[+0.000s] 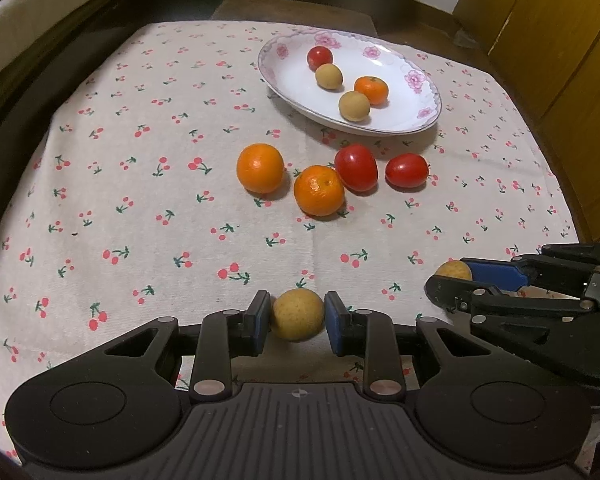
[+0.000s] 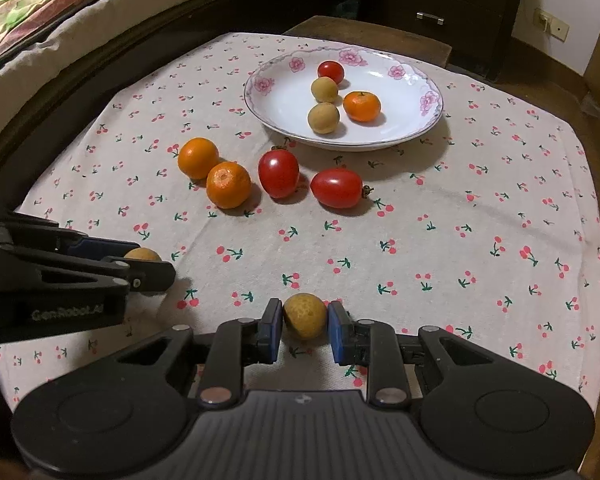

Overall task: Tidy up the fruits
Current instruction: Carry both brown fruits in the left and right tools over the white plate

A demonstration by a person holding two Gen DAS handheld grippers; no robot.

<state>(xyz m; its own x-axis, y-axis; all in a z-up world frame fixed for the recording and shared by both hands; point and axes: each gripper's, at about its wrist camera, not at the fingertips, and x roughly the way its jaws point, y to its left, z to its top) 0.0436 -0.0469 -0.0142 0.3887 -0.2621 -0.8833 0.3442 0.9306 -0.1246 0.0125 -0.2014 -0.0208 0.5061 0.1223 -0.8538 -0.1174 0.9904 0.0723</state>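
Gripping one small round tan fruit point(image 1: 298, 314) each point(image 2: 305, 316), the left gripper point(image 1: 297, 322) and right gripper point(image 2: 305, 326) have jaws closed above the cherry-print worktop point(image 1: 140, 200).

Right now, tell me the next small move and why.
Probably lift both tan fruits together toward the plate: the left tongs are shut on one tan fruit, the right tongs on another, both low over the cloth.

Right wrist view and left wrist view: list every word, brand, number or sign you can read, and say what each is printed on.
"GenRobot.AI": on the side of the left gripper, seen in the right wrist view; faint, so the last letters are uncertain.
Nothing else is readable: the plate and cloth carry only flower and cherry patterns.
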